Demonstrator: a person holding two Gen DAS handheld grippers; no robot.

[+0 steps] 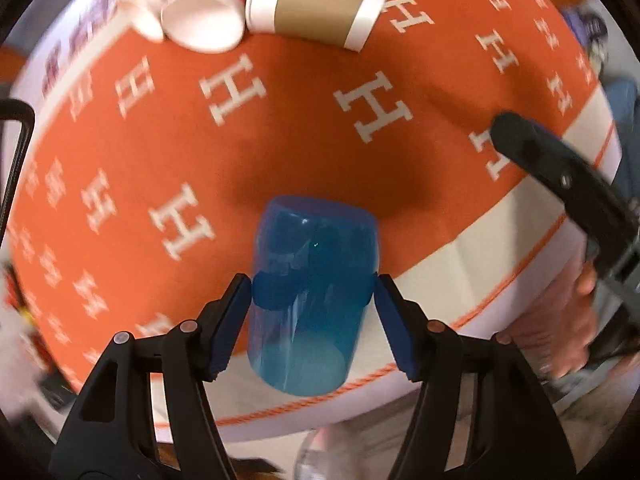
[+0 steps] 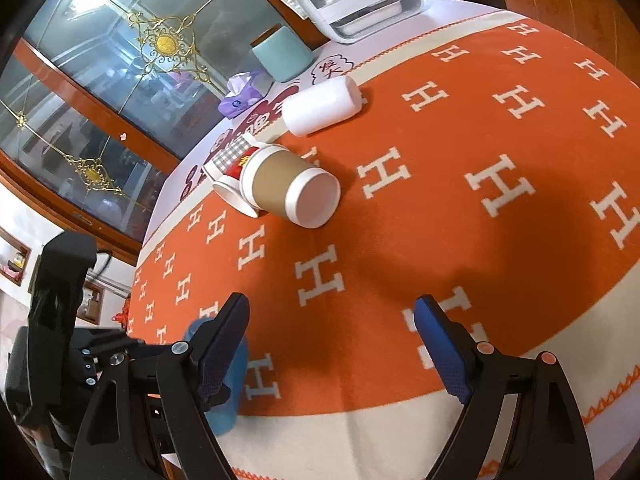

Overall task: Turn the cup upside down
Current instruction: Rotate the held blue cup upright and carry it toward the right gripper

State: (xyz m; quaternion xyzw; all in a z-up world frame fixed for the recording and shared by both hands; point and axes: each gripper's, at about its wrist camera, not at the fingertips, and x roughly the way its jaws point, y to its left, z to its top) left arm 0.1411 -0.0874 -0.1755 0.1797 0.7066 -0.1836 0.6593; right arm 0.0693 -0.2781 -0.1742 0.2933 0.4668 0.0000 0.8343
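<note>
Both pads of the left gripper (image 1: 314, 294) pinched the blue translucent cup (image 1: 312, 296) mid-wall, axis pointing away, while the right gripper (image 2: 332, 344) sat wide open, empty.

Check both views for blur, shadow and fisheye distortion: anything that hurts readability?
Left wrist view: motion blur smears the edges, but the blue cup in the left gripper stays readable, casting a dark shadow. Right wrist view: sharp, tablecloth bulging from the fisheye, broad soft shadow ahead of the right gripper.

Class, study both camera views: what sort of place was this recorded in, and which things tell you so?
Probably a home dining room: a table under an orange tablecloth, a glass-fronted wooden cabinet behind it, and a tissue box at the table's edge.
</note>
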